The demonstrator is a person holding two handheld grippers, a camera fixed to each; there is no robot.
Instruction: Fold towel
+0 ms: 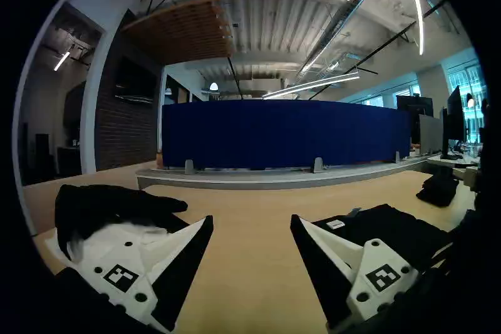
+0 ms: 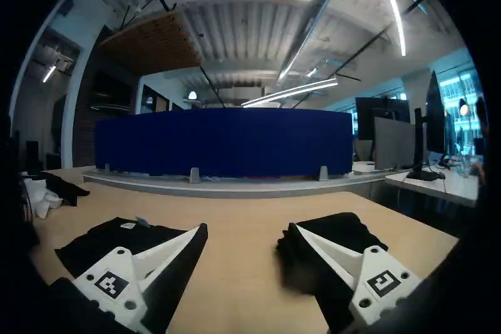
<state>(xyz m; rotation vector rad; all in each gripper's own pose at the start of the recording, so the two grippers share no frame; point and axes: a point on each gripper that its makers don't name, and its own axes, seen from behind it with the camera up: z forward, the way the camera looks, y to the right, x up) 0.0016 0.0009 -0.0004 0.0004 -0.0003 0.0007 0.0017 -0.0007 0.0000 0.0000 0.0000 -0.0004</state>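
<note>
Gaping wide at the left gripper [image 1: 251,220] and right gripper [image 2: 246,227] jaws alike, gripping nothing above the surface [image 1: 250,271]. On black towel [image 1: 401,224] a white tag [image 1: 335,224], writing unreadable.

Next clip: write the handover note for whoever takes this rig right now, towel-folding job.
Left tool: open, empty, low over the table.
Right tool: open, empty.
Black tagged towel lies flat between the tools, ungripped.
Folded-looking black cloth beside the right tool's right finger; crumpled black cloth beside the left tool's left finger.
Done: no fold under way that I can confirm.
Left: probably grip the tagged towel and fold it.
</note>
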